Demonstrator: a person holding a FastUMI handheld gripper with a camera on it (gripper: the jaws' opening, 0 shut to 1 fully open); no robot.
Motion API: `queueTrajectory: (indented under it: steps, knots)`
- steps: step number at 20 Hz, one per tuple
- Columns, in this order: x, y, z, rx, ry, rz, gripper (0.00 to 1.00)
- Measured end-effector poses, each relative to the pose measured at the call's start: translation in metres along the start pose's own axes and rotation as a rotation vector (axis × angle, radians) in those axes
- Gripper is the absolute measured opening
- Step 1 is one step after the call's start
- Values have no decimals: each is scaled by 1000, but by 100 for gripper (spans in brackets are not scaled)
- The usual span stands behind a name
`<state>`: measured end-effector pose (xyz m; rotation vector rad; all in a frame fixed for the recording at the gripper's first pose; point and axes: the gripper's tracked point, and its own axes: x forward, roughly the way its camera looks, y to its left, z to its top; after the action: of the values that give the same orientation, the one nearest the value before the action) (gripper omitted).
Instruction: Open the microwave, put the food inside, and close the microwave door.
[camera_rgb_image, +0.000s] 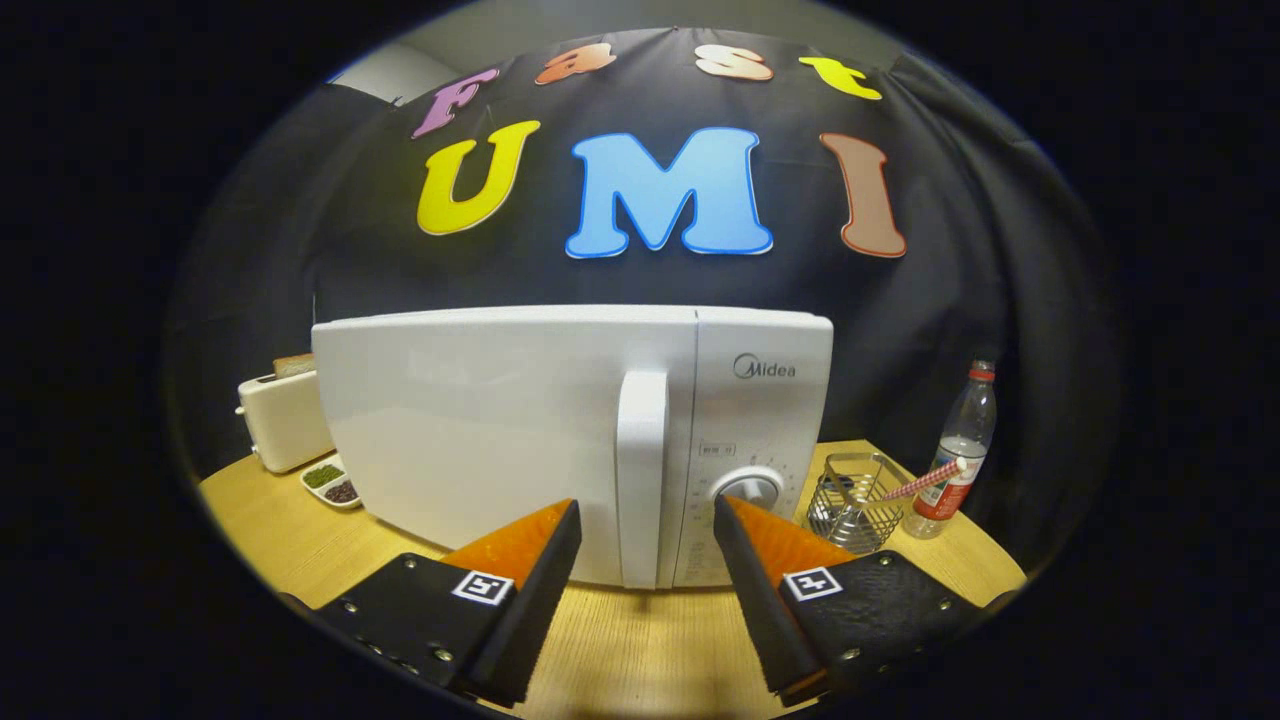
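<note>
1. One white microwave (520, 440) stands on the wooden table (640, 640), straight ahead of my claw (647, 512), with its door shut.
2. Its tall white handle (641, 478) runs upright near the door's right side, and from where I look it lines up with the gap between my two fingers (540, 545).
3. My fingers are spread wide apart and hold nothing; whether the tips touch the microwave's front I cannot tell.
4. Right of the handle is the control panel, and its round dial (749, 489) sits just above my right fingertip.
5. To the microwave's left, further back on the table, is a cream toaster (284, 418) with a slice of bread (293, 364) standing up out of its slot.
6. Just in front of the toaster lies a small white dish (333, 484) with two compartments, one holding something green, the other something dark.
7. To the microwave's right is a wire basket (852, 505) with a red-and-white checked straw (925, 481) leaning out of it.
8. Beside the basket, farther right, stands a clear plastic bottle (955, 455) with a red cap and a red label.
</note>
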<state>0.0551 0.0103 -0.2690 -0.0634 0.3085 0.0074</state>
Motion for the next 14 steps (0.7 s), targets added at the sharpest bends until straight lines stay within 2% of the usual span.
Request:
queueTrajectory:
  steps: [1, 2, 3, 5, 7, 10, 11, 12, 13, 14]
  knots:
    - [3, 2, 5, -3, -22, -9, 74]
    - [9, 1, 6, -21, -34, -30, 74]
    - [14, 3, 2, -31, -14, -27, 59]
    - [21, 10, -13, -17, 50, -10, 55]
    - [26, 11, -16, -3, 57, -12, 31]
    - [23, 11, -17, -39, 47, -34, 32]
    - [23, 12, -15, -26, 48, -24, 26]
    - [21, 11, -15, -1, 58, -18, 26]
    - [19, 12, -16, 11, 69, -18, 17]
    - [19, 11, -15, 17, 62, -26, 17]
